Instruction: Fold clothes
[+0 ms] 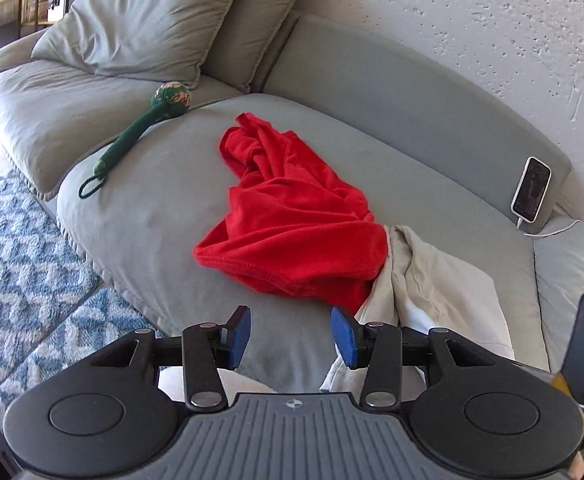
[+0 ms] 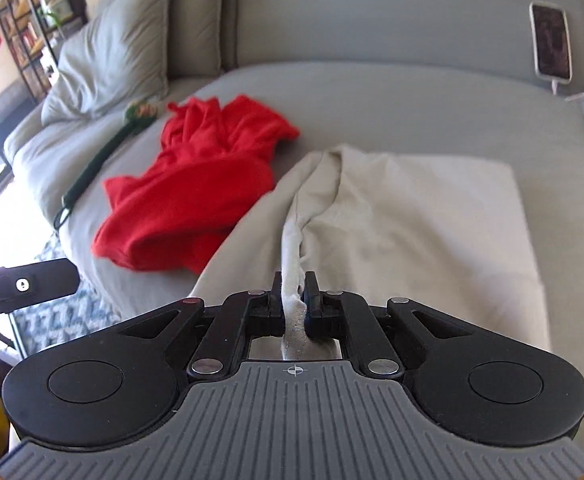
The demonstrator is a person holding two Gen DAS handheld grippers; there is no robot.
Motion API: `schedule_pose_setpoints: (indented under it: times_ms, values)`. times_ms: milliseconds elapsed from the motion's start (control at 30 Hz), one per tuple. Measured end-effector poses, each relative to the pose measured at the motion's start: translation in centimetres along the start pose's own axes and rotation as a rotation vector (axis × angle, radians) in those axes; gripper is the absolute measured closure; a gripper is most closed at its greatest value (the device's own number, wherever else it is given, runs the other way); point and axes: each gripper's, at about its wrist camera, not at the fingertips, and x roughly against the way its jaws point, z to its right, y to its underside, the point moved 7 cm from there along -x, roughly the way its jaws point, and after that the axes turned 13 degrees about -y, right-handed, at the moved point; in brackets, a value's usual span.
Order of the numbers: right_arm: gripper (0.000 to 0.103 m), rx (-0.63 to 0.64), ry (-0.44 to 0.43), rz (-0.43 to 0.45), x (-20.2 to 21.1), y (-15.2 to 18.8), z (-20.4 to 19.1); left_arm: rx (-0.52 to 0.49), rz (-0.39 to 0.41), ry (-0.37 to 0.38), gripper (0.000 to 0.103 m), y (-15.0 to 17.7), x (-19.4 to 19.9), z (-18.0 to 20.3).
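I see a phone (image 2: 551, 43) propped on the sofa (image 1: 164, 208) backrest and a green stick toy (image 1: 140, 128) near the seat's left edge. My left gripper (image 1: 290, 334) hangs half open and empty above the front edge. My right gripper (image 2: 294, 294) pinches a bunched edge of the beige cloth (image 2: 412, 224), which spreads over the seat's right side. The red shirt (image 1: 288, 216) lies crumpled mid-seat, ahead of my left one, touching the cloth.

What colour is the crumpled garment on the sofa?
Bright red, clearest in the left wrist view.
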Motion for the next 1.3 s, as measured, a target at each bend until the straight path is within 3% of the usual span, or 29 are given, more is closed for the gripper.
schedule_pose_setpoints:
  times_ms: [267,467,500,567,600,700,767,800,833,933,967,1100,1200,1300]
  values:
    - [0.096,-0.219,-0.057,0.064,1.8,-1.3,1.1,0.048,-0.009,0.000,0.060,-0.3,-0.7,-1.3]
    - [0.095,-0.253,-0.106,0.043,1.3,-3.0,-0.6,0.070,0.006,-0.010,0.060,-0.8,-0.5,-1.9]
    - [0.093,-0.231,-0.115,0.019,0.8,-2.9,-1.1,0.077,0.002,-0.014,0.060,-0.8,-0.6,-2.1]
    - [0.075,-0.195,-0.159,-0.056,-0.3,-2.2,-2.2,0.094,-0.007,-0.022,0.060,-0.7,-0.7,-2.5]
    - [0.057,-0.182,-0.203,-0.099,-0.7,-1.7,-2.9,0.102,-0.010,-0.026,0.059,-0.7,-0.7,-2.8]
    - [0.058,-0.151,-0.317,-0.149,0.1,0.0,-3.7,0.121,-0.016,-0.035,0.055,-0.7,-0.8,-3.5]
    - [0.057,-0.148,-0.326,-0.149,1.6,0.9,-2.9,0.113,-0.026,0.000,0.047,-0.9,-1.0,-3.1]
    - [0.057,-0.169,-0.333,-0.135,2.6,1.1,-2.1,0.088,-0.041,0.056,0.036,-0.8,-1.3,-2.3]
    - [0.057,-0.194,-0.341,-0.120,3.6,1.3,-1.2,0.061,-0.057,0.117,0.032,-0.7,-1.7,-1.4]
    - [0.056,-0.302,-0.346,-0.059,6.5,1.6,2.6,-0.025,-0.132,0.317,0.025,0.1,-3.3,1.6]
    - [0.056,-0.338,-0.330,-0.037,7.4,1.7,4.1,-0.042,-0.157,0.349,0.023,0.5,-3.9,2.3]
    - [0.056,-0.470,-0.298,0.026,9.8,3.0,8.8,-0.022,-0.208,0.344,0.017,0.1,-6.5,3.0]
    - [0.056,-0.554,-0.302,0.050,10.4,4.1,10.9,0.025,-0.326,0.442,0.016,0.1,-8.3,4.3]
    - [0.056,-0.617,-0.305,0.061,10.4,5.0,12.3,-0.011,-0.371,0.444,0.016,0.2,-9.7,5.7]
